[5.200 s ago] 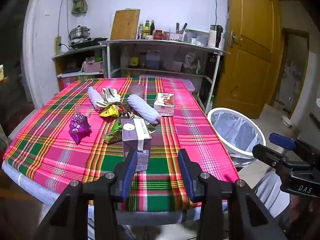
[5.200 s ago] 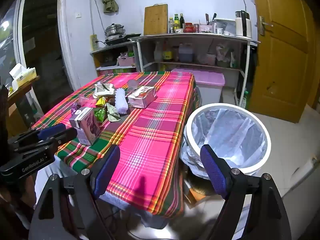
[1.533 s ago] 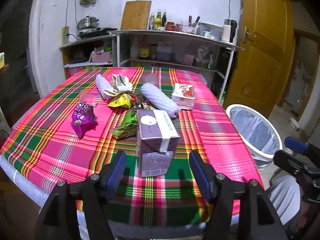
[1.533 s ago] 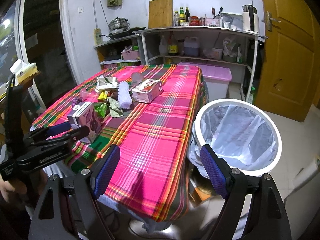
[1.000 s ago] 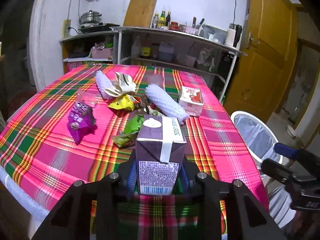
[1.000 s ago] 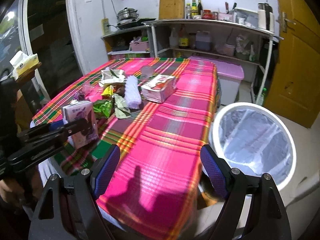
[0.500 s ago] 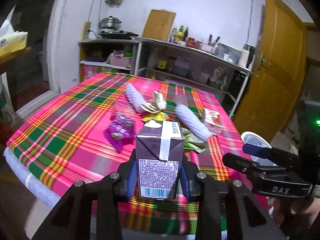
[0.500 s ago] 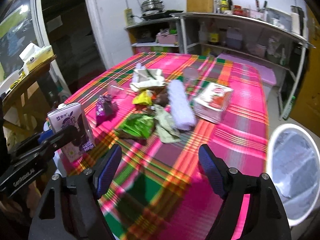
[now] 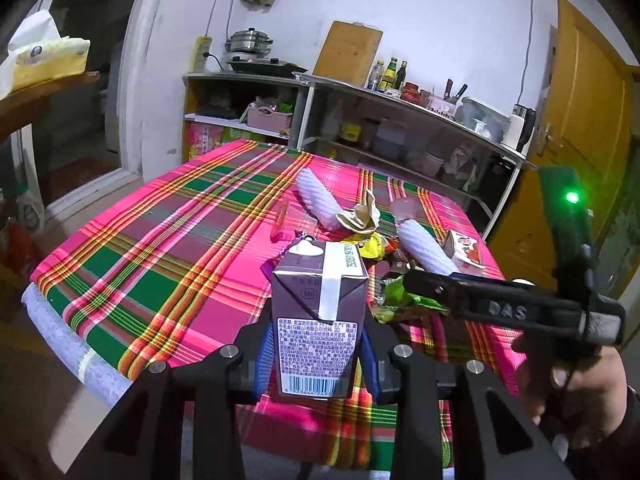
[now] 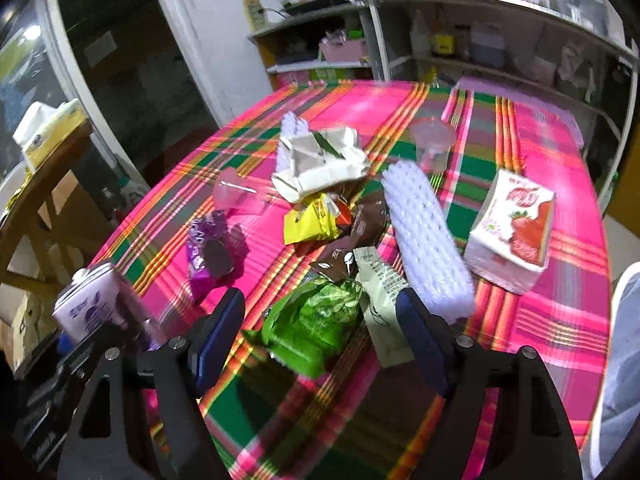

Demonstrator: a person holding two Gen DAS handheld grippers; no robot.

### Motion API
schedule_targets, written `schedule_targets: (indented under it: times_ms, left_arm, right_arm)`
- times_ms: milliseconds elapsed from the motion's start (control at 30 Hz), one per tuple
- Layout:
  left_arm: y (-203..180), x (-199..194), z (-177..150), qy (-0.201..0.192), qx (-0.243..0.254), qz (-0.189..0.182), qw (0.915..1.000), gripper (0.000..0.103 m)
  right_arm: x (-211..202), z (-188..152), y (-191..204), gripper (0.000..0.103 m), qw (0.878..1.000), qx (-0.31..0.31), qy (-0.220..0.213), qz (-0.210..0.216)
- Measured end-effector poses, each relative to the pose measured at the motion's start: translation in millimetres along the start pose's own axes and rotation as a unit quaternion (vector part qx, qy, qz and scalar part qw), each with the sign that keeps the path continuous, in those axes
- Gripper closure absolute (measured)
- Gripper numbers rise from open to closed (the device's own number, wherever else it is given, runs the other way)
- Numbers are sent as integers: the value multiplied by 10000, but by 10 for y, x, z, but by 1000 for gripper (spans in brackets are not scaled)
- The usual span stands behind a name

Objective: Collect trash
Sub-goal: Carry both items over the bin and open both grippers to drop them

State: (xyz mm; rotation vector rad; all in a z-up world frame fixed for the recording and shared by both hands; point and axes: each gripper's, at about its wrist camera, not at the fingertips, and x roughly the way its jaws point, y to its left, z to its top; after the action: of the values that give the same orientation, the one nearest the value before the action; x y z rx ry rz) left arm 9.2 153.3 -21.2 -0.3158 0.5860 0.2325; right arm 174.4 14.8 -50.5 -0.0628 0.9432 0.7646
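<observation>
Presently the left claw [image 9: 318,354] is clamped on the purple carton [image 9: 319,320], upright and lifted off the desk [image 9: 132,280] near its front edge, likely for carrying to a bin; right claw [image 10: 320,336] spread wide over the green wrapper [image 10: 316,320], touching nothing; the bin's white rim barely shows at frame edge; wrappers under the foam sleeve [image 10: 426,240] partly hidden.

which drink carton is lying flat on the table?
The white strawberry carton, lying flat on the tablecloth. The purple carton is upright, clamped in the left hand-held gripper.
</observation>
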Motion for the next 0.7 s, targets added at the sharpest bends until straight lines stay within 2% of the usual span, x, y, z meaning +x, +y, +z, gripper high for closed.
schedule_targets:
  times_ms: [100,133,200,367,433,700]
  left_arm:
    - [30,27,1,25,-17,-6,10000,67]
    - [35,39,1,36,-23,-6,10000,66]
    - [47,55,-2,52,-35,-5,10000,66]
    - [61,68,-7,58,-39,-2,10000,66]
    - [61,74,-7,63,-31,2,10000,66]
    - [7,64,-11,37,39,-26,10000,67]
  right_arm:
    - [64,-10,42,27,9999,-31,109,-1]
    - [86,-20,80,31,9998,-121,131,-67]
    - [111,-34,122,46,9996,-173,214,-83]
    - [155,-57,166,53,9992,-284,260,-96]
    - [133,-72,145,61,9994,-252,236,-52]
    - [-119,-178,1,63,9999,-67,108,110]
